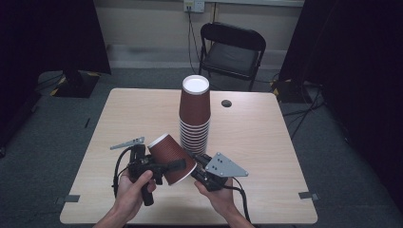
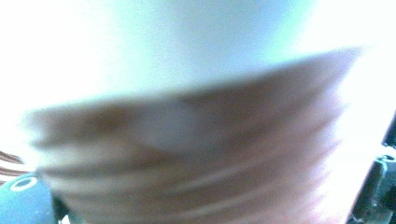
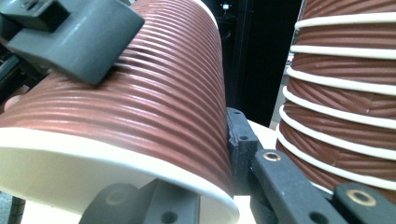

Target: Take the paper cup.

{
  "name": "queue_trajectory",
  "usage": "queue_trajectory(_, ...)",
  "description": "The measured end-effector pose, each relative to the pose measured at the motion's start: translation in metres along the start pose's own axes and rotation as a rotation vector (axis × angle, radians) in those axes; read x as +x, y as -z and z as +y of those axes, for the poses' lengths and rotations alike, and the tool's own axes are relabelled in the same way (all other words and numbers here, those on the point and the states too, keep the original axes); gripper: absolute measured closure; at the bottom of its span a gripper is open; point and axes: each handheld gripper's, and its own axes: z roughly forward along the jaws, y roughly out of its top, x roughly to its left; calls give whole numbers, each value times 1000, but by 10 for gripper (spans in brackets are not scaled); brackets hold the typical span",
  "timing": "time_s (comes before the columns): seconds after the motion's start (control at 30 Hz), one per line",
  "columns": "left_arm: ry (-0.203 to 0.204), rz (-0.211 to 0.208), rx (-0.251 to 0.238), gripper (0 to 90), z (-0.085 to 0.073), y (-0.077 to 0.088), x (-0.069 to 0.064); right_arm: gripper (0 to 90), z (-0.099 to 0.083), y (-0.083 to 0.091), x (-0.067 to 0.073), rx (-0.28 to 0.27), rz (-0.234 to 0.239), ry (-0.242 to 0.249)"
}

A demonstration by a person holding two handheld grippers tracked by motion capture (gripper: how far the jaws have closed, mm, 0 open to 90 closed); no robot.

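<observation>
Hands at the near table [image 1: 266,199] edge hold a gripper each, and between them lies one loose cup [image 1: 172,157], tipped on its side just in front of the cup stack [image 1: 195,116]. Its long axis runs from the white rim, up and left, to the base, down and right. Left gripper [image 1: 164,167] clamps the ribbed wall. Right gripper [image 1: 197,166] sits at the base end, jaws drawn narrow on the cup's bottom edge, so a pull along that axis looks like the coming move. The right gripper view shows the stack's rims close beside the cup; the left gripper view gives a brown blur. Beyond the stack stands a folding chair [image 1: 232,51].
</observation>
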Motion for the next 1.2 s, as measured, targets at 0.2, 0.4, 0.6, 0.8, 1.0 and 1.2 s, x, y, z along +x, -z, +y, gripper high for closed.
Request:
queue_trajectory(0.2, 8, -10, 18, 78, 2, 2, 4, 849, 1, 2, 0, 21, -1, 1)
queue_trajectory(0.4, 3, -5, -10, 88, 8, 8, 8, 858, 1, 5, 0, 42, 7, 8)
queue_trajectory(0.6, 7, 5, -29, 94, 10, 11, 10, 861, 0, 7, -1, 56, 21, 2)
queue_trajectory(0.8, 2, 27, -31, 101, 14, 15, 18, 864, -2, 11, -3, 89, 28, 3)
queue_trajectory(1.0, -11, 49, -46, 104, 15, 17, 22, 864, -5, 13, -4, 111, 43, -6)
queue_trajectory(1.2, -26, 72, -51, 141, 16, 20, 26, 864, -5, 13, -5, 148, 84, -28)
